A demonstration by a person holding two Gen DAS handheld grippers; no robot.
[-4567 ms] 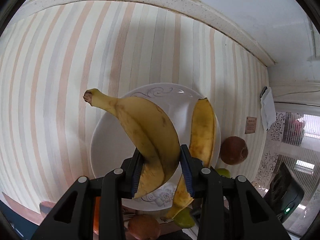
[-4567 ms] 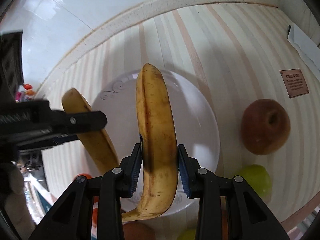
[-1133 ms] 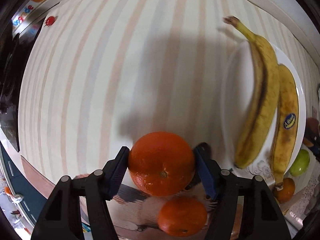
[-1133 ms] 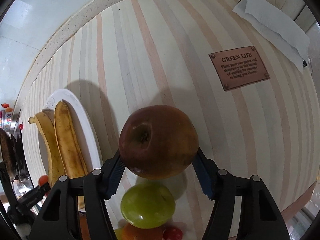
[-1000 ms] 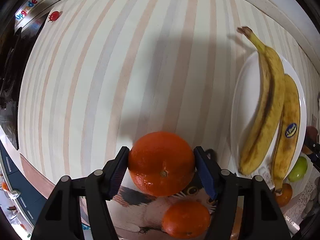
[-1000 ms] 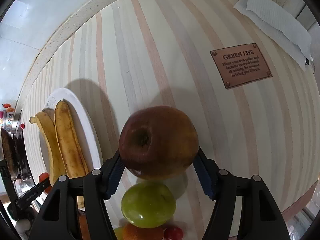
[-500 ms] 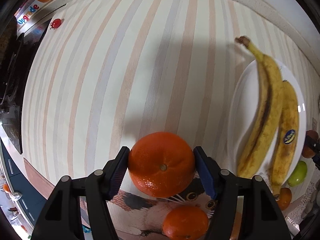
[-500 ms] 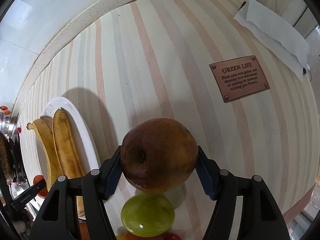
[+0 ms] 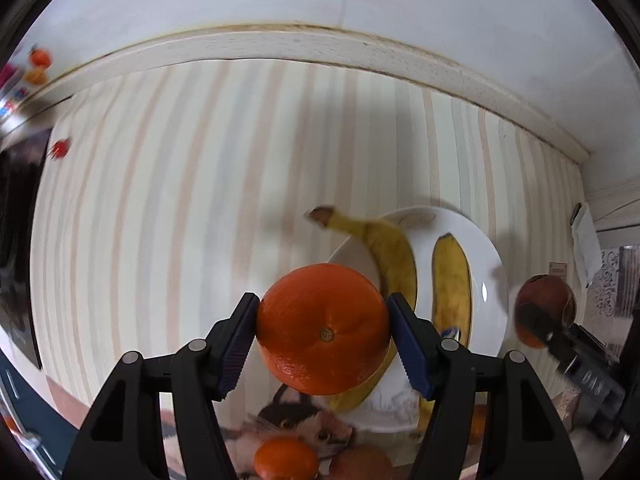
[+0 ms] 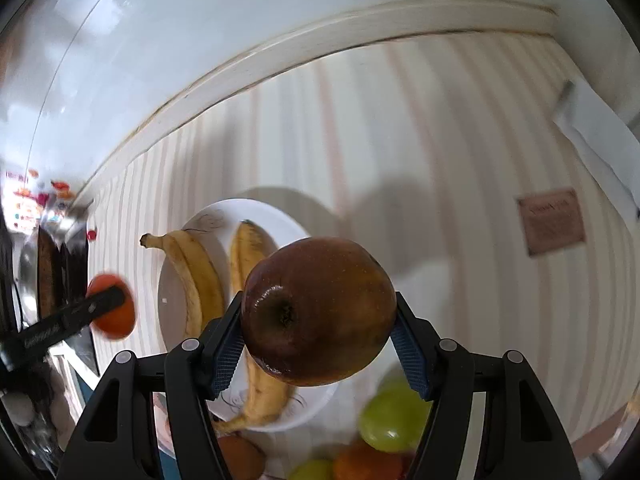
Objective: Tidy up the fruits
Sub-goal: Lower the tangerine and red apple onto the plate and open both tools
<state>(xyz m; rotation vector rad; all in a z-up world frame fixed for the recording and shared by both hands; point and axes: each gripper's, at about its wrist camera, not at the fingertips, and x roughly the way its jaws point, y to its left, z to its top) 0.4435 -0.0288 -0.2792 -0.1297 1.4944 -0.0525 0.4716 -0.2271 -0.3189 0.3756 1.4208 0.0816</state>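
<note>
My left gripper point(image 9: 322, 330) is shut on an orange point(image 9: 323, 328) and holds it in the air over the near left edge of the white plate point(image 9: 490, 264). My right gripper point(image 10: 318, 312) is shut on a dark red apple point(image 10: 320, 310) and holds it above the plate's right side point(image 10: 292, 222). Two bananas point(image 9: 450, 280) lie side by side on the plate, also in the right wrist view point(image 10: 200, 268). In the left wrist view the apple point(image 9: 546, 298) shows at the right; in the right wrist view the orange point(image 10: 114, 312) shows at the left.
The striped tabletop point(image 9: 160, 200) meets a white wall at the back. A green apple point(image 10: 394, 418), another orange point(image 9: 286, 458) and more fruit point(image 10: 366, 464) lie near the front edge. A brown plaque point(image 10: 552, 220) and a white paper point(image 10: 596, 152) lie at the right.
Both grippers have lifted their fruit off the table and swung toward the plate. The orange moved right, the apple moved left. The bananas have not moved.
</note>
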